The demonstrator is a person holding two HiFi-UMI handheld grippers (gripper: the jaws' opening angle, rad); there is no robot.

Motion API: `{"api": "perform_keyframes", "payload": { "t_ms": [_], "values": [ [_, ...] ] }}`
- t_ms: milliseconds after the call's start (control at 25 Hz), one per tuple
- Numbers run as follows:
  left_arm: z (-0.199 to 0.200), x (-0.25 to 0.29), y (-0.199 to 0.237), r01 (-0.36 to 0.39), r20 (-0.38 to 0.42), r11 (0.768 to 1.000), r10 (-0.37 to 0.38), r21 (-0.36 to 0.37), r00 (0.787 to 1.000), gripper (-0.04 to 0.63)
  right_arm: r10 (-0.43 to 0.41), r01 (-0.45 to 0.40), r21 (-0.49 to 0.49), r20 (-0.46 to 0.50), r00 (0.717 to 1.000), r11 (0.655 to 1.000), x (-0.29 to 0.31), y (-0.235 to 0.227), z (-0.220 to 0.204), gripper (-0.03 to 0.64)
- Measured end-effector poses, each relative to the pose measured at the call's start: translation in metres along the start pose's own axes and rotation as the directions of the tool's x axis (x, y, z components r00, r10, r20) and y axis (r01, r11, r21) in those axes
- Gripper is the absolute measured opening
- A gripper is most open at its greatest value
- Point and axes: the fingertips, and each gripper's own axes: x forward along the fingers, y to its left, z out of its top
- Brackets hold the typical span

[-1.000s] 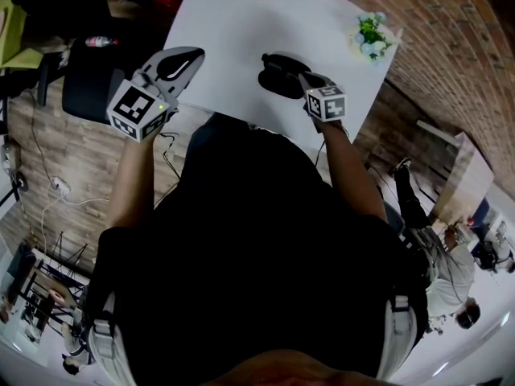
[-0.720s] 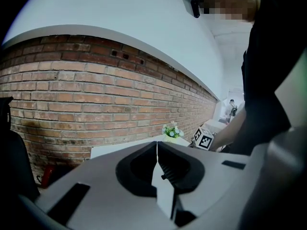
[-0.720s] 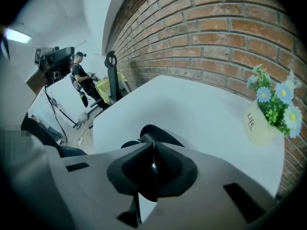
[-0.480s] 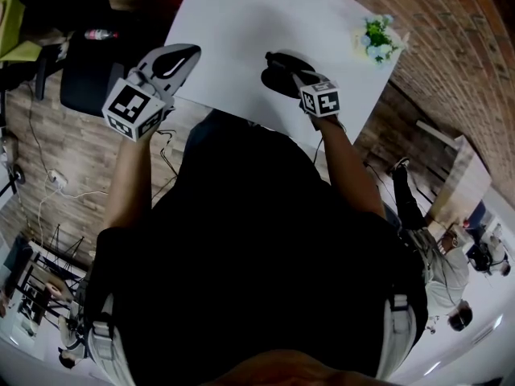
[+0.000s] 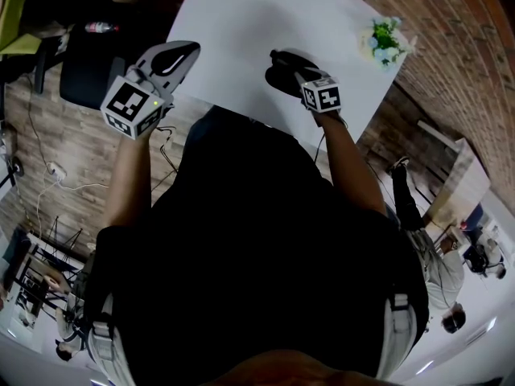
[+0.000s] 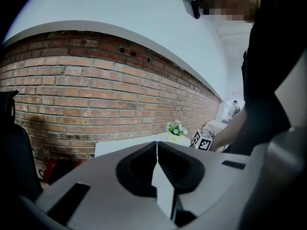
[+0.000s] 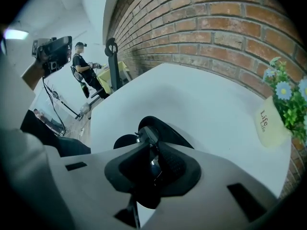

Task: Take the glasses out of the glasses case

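Note:
A black glasses case (image 5: 283, 72) lies open on the white table (image 5: 241, 22), near its front edge. My right gripper (image 5: 299, 75) is right over it. In the right gripper view the jaws of that gripper (image 7: 151, 150) are shut on the dark glasses (image 7: 147, 134), held just above the case (image 7: 168, 130). One end of the glasses sticks out past the jaw tips. My left gripper (image 5: 185, 51) hovers at the table's left edge, apart from the case. Its jaws (image 6: 157, 145) are shut with nothing between them.
A small pot of flowers (image 5: 382, 39) stands at the table's far right corner, next to the brick wall (image 7: 225, 28). A dark chair (image 5: 88, 79) and a bottle (image 5: 100, 27) are left of the table. People stand in the room behind (image 7: 84, 68).
My right gripper has shifted slightly forward over the case, still shut on the glasses. The left gripper has hardly moved.

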Motion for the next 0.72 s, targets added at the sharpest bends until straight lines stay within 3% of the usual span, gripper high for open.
{"api": "perform_keyframes", "payload": {
  "t_ms": [720],
  "values": [
    [-0.016, 0.009, 0.014, 0.003, -0.021, 1.0, -0.004, -0.028, 1.0, 0.012, 0.014, -0.021, -0.075, -0.102, 0.995, 0.997, 0.024, -0.004, -0.01, 0.081]
  ]
}}
